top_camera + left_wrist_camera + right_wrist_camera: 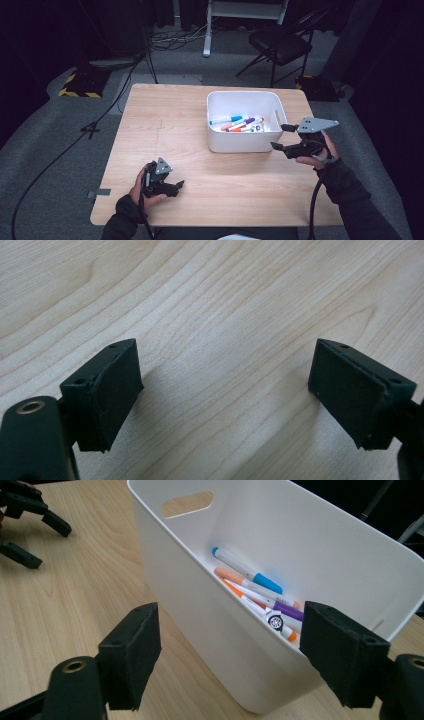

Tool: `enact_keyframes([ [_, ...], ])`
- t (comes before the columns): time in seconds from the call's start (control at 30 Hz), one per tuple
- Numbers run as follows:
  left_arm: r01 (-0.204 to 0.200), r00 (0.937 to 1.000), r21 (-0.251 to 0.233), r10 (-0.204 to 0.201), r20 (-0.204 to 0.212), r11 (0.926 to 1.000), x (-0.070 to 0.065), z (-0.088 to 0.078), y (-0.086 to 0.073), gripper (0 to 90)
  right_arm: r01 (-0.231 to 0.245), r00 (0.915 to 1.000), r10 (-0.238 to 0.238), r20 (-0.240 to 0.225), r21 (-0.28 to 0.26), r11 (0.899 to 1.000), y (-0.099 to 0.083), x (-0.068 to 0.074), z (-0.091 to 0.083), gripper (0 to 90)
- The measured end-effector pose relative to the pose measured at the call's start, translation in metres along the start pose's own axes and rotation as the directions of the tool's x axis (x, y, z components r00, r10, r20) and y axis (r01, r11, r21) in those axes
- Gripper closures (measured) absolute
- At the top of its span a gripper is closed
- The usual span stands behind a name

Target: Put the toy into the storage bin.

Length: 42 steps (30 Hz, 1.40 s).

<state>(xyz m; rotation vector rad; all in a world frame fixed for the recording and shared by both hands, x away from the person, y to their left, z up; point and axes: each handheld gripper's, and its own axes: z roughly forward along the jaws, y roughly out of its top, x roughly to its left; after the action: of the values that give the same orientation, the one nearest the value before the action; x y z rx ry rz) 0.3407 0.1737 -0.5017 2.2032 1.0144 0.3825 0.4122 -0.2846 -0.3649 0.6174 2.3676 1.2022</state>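
Observation:
A white bin (245,93) stands right of the table's middle and holds several markers (237,123), among them blue, orange and purple ones (255,582). My right gripper (278,136) hovers at the bin's right wall, open. In the right gripper view its jaws straddle the bin's near corner (200,630) without pressing on it. My left gripper (176,188) rests low at the front left of the table, pointing right. Its jaws (225,390) stand apart over bare wood with nothing between them. The same gripper (42,542) shows far off in the right gripper view.
The light wooden table (165,120) has bare wood left of and in front of the bin. A black folding chair (280,42) stands on the grey floor behind the table. Cables (65,150) trail across the floor at the left.

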Motion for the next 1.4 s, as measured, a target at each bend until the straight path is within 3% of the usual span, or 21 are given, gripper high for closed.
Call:
enact_keyframes([
  [0.23, 0.003, 1.0000, -0.001, -0.003, -0.003, 1.0000, 0.000, 0.000, 0.000, 14.1, 0.006, 0.9999, -0.006, 0.014, 0.006, 1.000, -0.014, 0.010, -0.004, 24.6],
  [0.47, 0.002, 1.0000, 0.000, -0.002, -0.001, 1.0000, 0.000, 0.000, 0.000, 14.1, 0.021, 0.9998, -0.021, -0.004, 0.034, 0.999, -0.031, 0.015, -0.006, 24.6],
  [0.9, 0.002, 1.0000, 0.000, -0.002, -0.002, 1.0000, 0.000, 0.000, 0.000, 14.1, -0.012, 0.9985, 0.015, -0.053, 0.068, 0.998, -0.067, 0.021, -0.007, 24.0],
  [1.13, 0.000, 1.0000, 0.001, 0.000, 0.001, 1.0000, 0.000, 0.000, 0.000, 14.1, -0.004, 0.9990, 0.009, -0.044, 0.107, 0.994, -0.086, 0.027, -0.005, 23.7],
  [1.4, 0.000, 1.0000, 0.001, 0.000, 0.000, 1.0000, 0.000, 0.000, 0.000, 14.1, -0.030, 0.9982, 0.037, -0.046, 0.154, 0.988, -0.114, 0.031, -0.003, 23.6],
])
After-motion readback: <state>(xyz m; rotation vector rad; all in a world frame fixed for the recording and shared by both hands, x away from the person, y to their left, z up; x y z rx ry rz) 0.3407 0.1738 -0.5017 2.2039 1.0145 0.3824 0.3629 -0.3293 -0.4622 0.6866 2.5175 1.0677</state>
